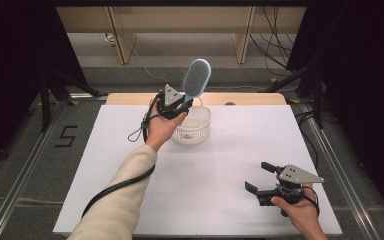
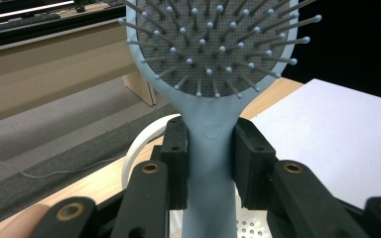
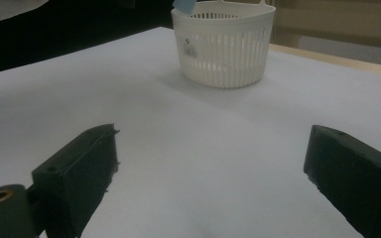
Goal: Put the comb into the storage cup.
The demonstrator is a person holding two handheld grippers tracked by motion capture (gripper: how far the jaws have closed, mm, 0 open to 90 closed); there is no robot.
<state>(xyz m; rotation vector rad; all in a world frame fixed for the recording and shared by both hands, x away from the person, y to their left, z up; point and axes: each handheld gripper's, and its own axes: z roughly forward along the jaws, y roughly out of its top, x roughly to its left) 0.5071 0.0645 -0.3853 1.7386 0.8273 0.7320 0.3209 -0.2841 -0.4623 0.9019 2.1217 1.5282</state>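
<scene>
In the high view, the right tongs (image 1: 256, 176) sit at the lower right of the frame, held low over the white desk (image 1: 230, 165), jaws spread wide with nothing between them. The right gripper view confirms this: both black jaws rise from the bottom corners with bare desk surface between them, and the white slotted basket (image 3: 223, 47) stands at the upper centre, well apart from them.

At the upper centre of the high view, the left tongs (image 1: 186, 102) are raised just above the near-left rim of the basket (image 1: 196, 131). They grip the light blue hairbrush (image 1: 196, 79) by its handle, head tilted up and to the right. The left gripper view adds detail: both pads press on the handle's neck, the bristled grey face of the hairbrush (image 2: 213, 144) turns toward the camera, and the basket rim shows below.

The desk is open between basket and right tongs. Beyond the far edge a wooden strip shows, then grey floor, wooden furniture legs and cables at the upper right.
</scene>
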